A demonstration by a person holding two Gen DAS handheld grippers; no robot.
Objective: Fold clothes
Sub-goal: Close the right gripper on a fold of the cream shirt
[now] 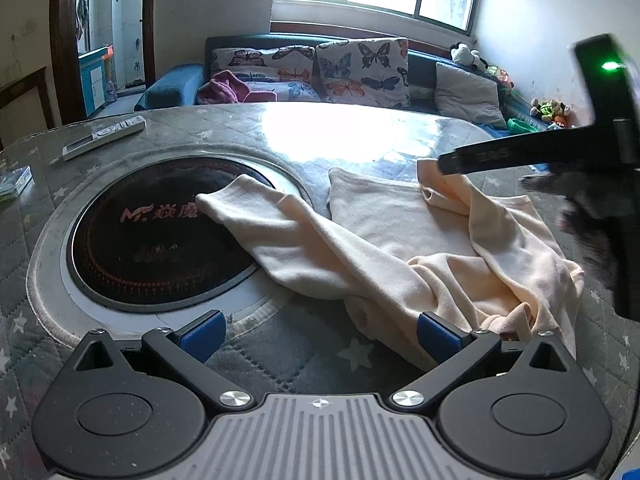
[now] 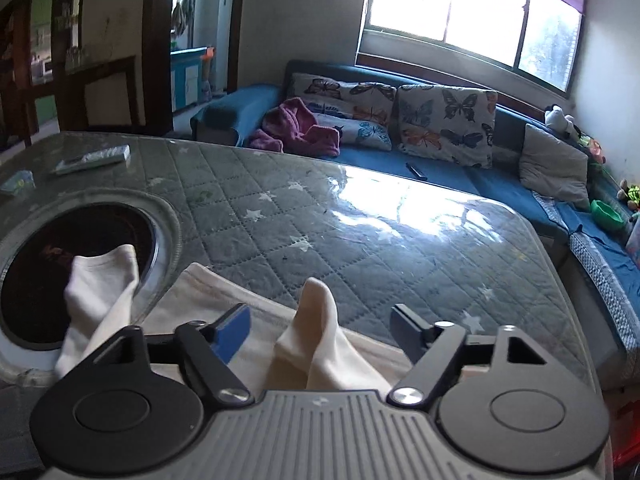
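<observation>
- One cream long-sleeved top [image 1: 400,240], lying rumpled on the quilted, star-patterned surface [image 1: 280,356] under a clear cover.
- Two sleeves visible: one sleeve [image 1: 256,216] stretches left, its cuff lying over the round black cooktop [image 1: 160,232] set into the surface; the other sleeve [image 2: 320,320] is bunched up and raised in the right wrist view.
- One remote control [image 1: 104,136] and one small packet [image 1: 14,184] at the far left of the surface, well apart from the top.
- Sofa [image 2: 460,176] behind: two butterfly cushions [image 2: 444,124], one grey cushion [image 2: 554,168], one purple garment [image 2: 298,128], and soft toys at the right end, too small to count.
- One green bowl [image 2: 606,214] on the sofa; contents cannot be made out.
- left gripper [image 1: 320,336]: jaws spread wide, holding nothing; the right blue pad sits just over the near edge of the top, and contact is not clear.
- right gripper [image 2: 320,330]: jaws apart, with the raised sleeve between them; neither pad presses on it.
</observation>
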